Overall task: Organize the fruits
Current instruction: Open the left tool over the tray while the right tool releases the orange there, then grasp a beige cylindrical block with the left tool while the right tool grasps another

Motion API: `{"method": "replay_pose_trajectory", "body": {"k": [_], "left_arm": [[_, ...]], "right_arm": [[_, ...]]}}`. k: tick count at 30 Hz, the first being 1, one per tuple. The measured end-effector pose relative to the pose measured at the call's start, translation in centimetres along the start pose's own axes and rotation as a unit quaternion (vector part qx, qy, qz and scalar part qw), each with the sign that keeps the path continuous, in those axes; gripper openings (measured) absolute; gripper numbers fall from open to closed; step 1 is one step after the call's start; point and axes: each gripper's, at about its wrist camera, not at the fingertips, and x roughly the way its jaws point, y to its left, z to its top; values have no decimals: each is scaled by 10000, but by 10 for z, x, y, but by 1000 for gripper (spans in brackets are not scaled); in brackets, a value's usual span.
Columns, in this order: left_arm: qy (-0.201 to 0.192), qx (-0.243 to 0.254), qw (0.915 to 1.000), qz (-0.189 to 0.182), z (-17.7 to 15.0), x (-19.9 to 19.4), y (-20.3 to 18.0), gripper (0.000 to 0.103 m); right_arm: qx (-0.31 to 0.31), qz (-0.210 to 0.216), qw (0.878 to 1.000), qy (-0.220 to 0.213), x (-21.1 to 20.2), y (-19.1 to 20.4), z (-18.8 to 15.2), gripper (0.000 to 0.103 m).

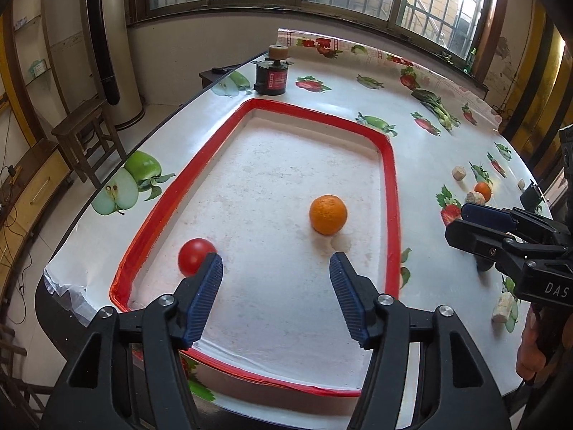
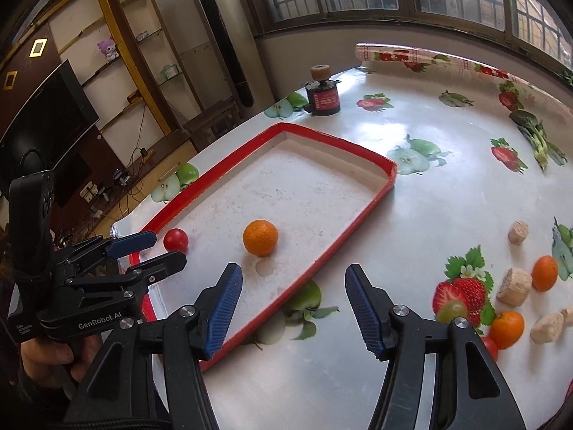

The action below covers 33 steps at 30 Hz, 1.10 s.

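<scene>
where the table's near edge meets the red-rimmed tray [image 1: 392,193], the left gripper [image 1: 275,268] hangs low over the tray's near end, jaws spread wide, holding nothing; red tomato [image 1: 193,256] sits just beside its left fingertip, by the tray's left rim; contact there cannot be told; orange [image 1: 328,214] lies further in, apart from the tomato, clear of both fingers; a pale stain on the tray floor just before it; right gripper [image 2: 293,279] tilted down over the tray's right rim, jaws wide, empty, one finger over the tray and one over the tablecloth [image 2: 412,215]; to its right, outside the tray, two small oranges [image 2: 506,329] and a second tomato [image 2: 489,347] among cork pieces [image 2: 515,286]; far beyond the tray, a black motor-like cylinder [image 2: 322,98] topped by a cork near the table's far edge.
</scene>
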Motion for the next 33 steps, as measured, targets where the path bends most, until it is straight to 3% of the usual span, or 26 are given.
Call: {"method": "replay_pose_trajectory", "body": {"k": [19, 33], "left_arm": [[148, 633, 9953, -720, -12, -8, -91, 61], [475, 1252, 9809, -1409, -34, -6, -166, 61]], "right_arm": [[1027, -815, 9908, -340, -97, -97, -79, 64], [1595, -1247, 9782, -464, -131, -150, -112, 64]]}}
